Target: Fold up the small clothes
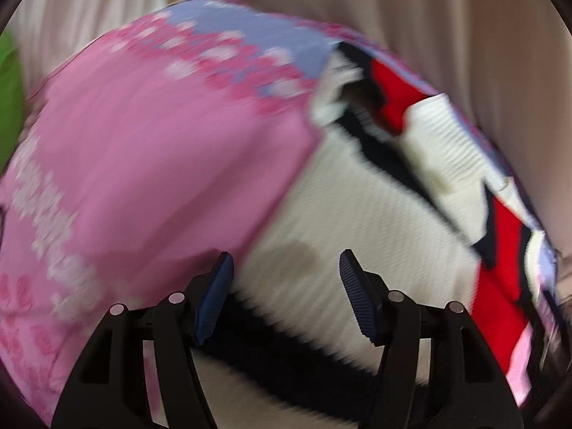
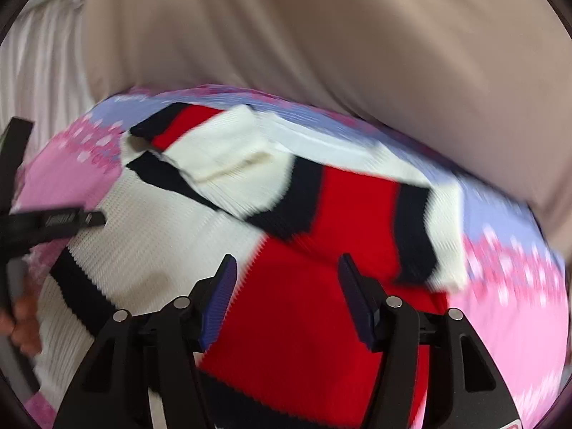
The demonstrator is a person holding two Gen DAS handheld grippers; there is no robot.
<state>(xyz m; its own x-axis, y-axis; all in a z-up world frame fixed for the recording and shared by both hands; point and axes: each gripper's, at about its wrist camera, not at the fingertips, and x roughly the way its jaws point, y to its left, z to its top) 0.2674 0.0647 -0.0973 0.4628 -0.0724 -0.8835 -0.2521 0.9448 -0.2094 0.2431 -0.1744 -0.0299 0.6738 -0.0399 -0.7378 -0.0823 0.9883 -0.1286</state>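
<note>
Pink printed sheet (image 2: 507,321) covers the bed under everything, beige curtain (image 2: 321,35) across the frame top. Knit sweater (image 2: 150,236), cream with red and black blocks, lies mid-frame in both views, one sleeve (image 2: 357,200) folded across. Looks soft, light, floppy, ribbed so not slippery; I'd pinch at hem or sleeve edge. Left gripper (image 1: 286,279) and right gripper (image 2: 286,282) both spread, nothing between the jaws.
</note>
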